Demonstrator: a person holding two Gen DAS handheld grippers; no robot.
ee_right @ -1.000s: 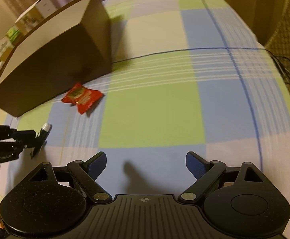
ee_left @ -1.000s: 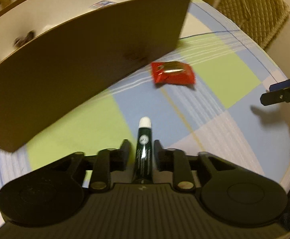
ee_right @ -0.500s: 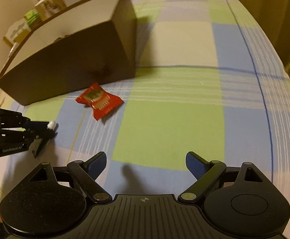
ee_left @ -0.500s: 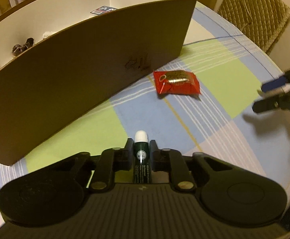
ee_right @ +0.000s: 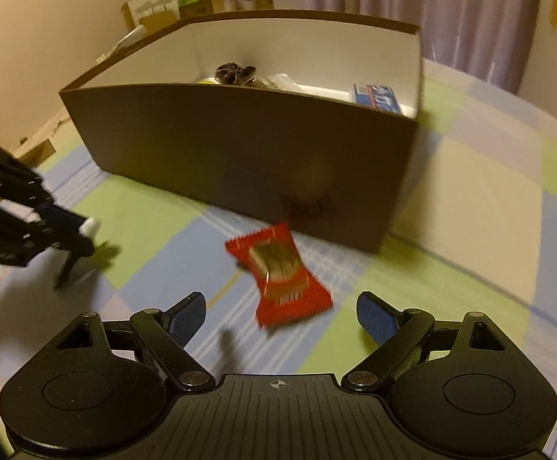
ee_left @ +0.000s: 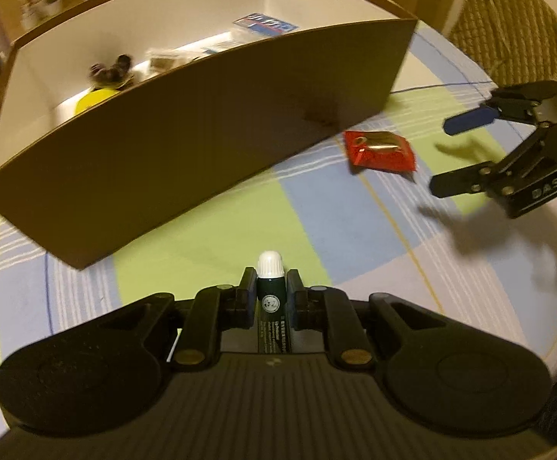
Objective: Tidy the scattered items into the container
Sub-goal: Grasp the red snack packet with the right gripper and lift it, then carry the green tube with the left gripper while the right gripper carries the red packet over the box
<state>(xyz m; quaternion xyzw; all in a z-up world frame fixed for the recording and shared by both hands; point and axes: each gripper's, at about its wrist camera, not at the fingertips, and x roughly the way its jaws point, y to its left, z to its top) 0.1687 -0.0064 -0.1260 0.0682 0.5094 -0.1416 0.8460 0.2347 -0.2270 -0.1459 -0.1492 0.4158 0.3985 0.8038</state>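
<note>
The left gripper (ee_left: 271, 287) has just been closing and is clamping a dark tube (ee_left: 271, 299) with a white cap, near the brown box (ee_left: 209, 145). The right gripper (ee_right: 280, 316) is standing wide open and empty, just above a red packet (ee_right: 278, 274) lying beside the box wall. Small items are lying inside the box. A checked cloth (ee_right: 451, 260) is covering the surface; curtains (ee_right: 412, 4) are hanging behind.

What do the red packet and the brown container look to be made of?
Red snack packet: glossy plastic or foil film, judging by the sheen and serrated end. Brown box: likely matte cardboard, with thin flat walls, brown outside and white inside.
</note>
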